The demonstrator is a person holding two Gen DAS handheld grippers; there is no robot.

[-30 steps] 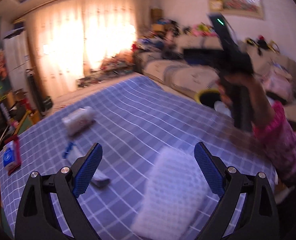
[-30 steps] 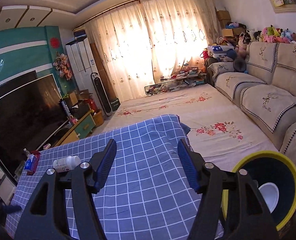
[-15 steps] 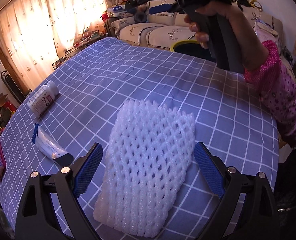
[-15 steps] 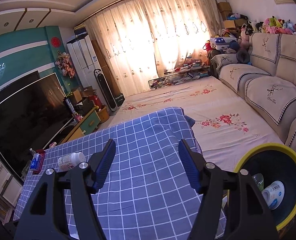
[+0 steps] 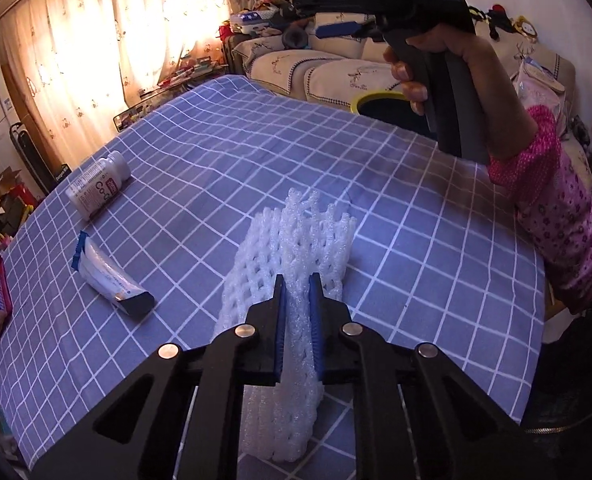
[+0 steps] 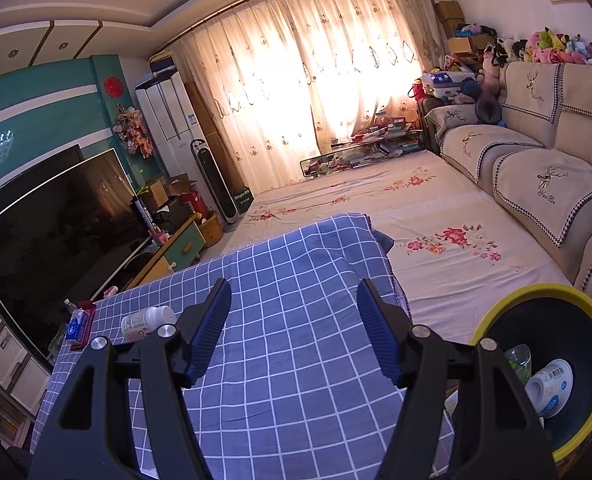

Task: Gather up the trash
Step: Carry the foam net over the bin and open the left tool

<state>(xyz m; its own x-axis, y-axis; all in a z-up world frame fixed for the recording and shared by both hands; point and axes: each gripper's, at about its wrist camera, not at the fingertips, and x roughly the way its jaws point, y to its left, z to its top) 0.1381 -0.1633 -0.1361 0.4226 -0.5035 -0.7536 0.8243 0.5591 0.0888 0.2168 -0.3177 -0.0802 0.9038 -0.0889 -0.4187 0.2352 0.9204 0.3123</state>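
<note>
- Left wrist view: the left claw (image 5: 297, 312) is clamped on the white foam net (image 5: 292, 256), its blue pads squeezing the net's near part into a thin ridge. The net lies on the checked worktop (image 5: 415, 240), its far end fanning out beyond the pads.
- To the left on the worktop lie a white bottle (image 5: 98, 190) on its side and, nearer, a squeezed tube (image 5: 110, 280), well apart from the net.
- A hand (image 5: 435, 68) in a pink sleeve (image 5: 555, 208) holds the right claw's handle above the worktop's far edge, over a yellow-rimmed bin (image 5: 369, 100).
- Right wrist view: the right claw (image 6: 294, 332) hangs empty, jaws wide apart, above the worktop. The bin (image 6: 507, 300) stands at lower right, with a white cup (image 6: 551, 386) inside.
</note>
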